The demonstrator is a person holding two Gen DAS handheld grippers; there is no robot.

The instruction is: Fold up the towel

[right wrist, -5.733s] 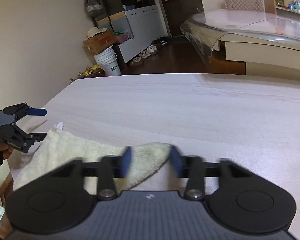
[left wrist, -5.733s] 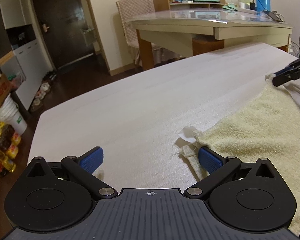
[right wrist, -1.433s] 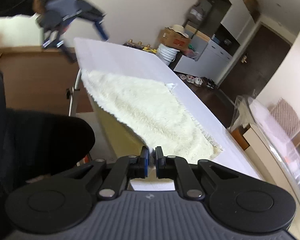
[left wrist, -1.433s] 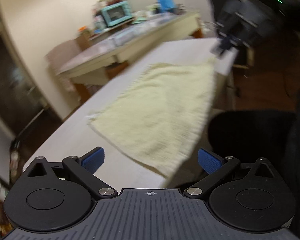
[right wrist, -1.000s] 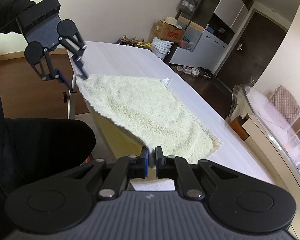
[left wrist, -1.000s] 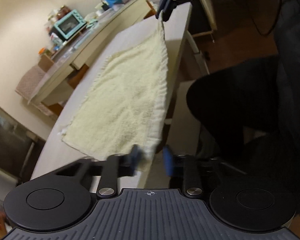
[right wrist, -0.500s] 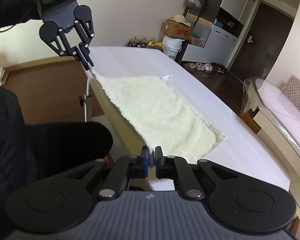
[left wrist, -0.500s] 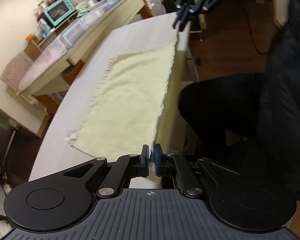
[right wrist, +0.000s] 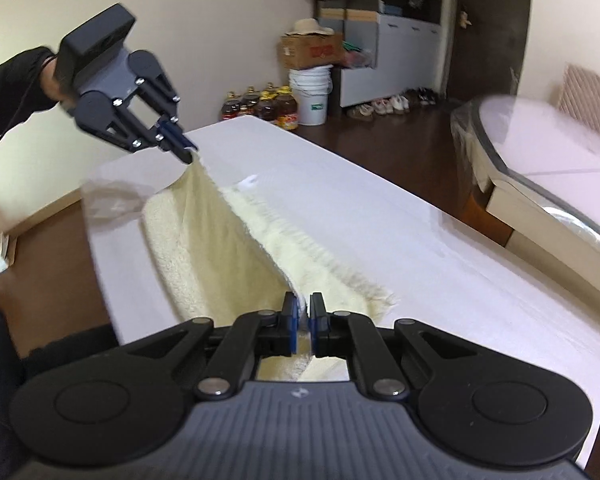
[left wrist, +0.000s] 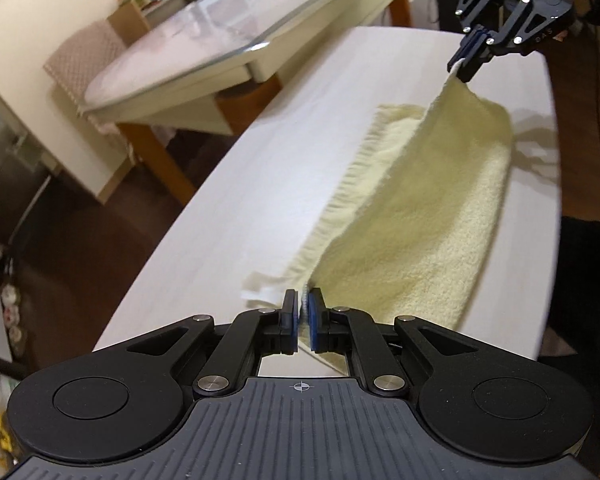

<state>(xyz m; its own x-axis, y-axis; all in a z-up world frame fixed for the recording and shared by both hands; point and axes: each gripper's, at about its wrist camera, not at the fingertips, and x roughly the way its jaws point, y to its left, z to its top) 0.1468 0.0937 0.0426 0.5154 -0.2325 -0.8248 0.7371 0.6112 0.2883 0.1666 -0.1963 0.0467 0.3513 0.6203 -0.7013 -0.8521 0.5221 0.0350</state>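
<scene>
You're holding the cream terry towel by two corners of one long edge, both grippers clamped on it. Left gripper is pinching the corner right at its fingertips; right gripper is pinching the other corner the same way. Each is showing in the other's view too, left gripper and right gripper, both with cloth hanging from the tips.

The held edge is stretching taut between your two hands, raised off the white table. The towel's long axis is running hand to hand. The lower half is lying flat on the table, its fringed far edge sitting just beyond the raised edge, away from you.

So the target is lying forward of both grippers, about equally near each. Judging from this, you're mid first fold: carry the edge forward evenly and lay it on the fringe.
</scene>
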